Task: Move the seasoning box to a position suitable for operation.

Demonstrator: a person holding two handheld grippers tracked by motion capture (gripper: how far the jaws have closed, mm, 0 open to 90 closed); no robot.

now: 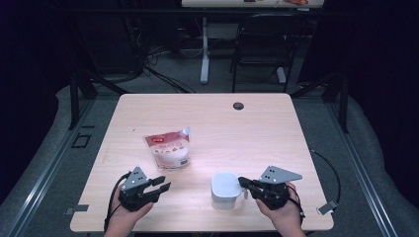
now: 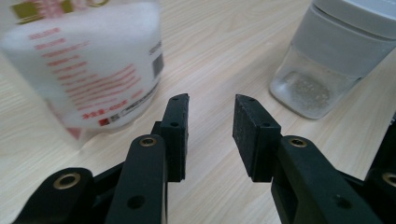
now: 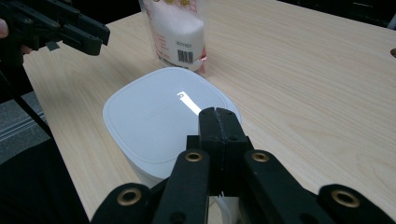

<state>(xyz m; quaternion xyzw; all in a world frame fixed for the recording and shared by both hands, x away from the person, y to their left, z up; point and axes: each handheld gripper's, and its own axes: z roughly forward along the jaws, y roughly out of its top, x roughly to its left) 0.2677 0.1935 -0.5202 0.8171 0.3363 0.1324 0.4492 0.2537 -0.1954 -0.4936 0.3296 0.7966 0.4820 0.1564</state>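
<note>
Near the front edge of the bench (image 1: 276,123) stands one white lidded jar (image 1: 225,190), with the right claw (image 1: 245,183) closed at its rim, jaws pressed together. The left claw (image 1: 160,184) hangs open, empty, just before one sugar pouch (image 1: 168,149). Judging by this, opening the jar looks under way; next, lift its lid (image 3: 161,114).

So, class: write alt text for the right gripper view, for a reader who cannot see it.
The right gripper, jaws shut together, sits over the near edge of a white lidded container on a light wooden table. Behind the container stands a pouch of white grains, and the left gripper reaches in at upper left.
</note>
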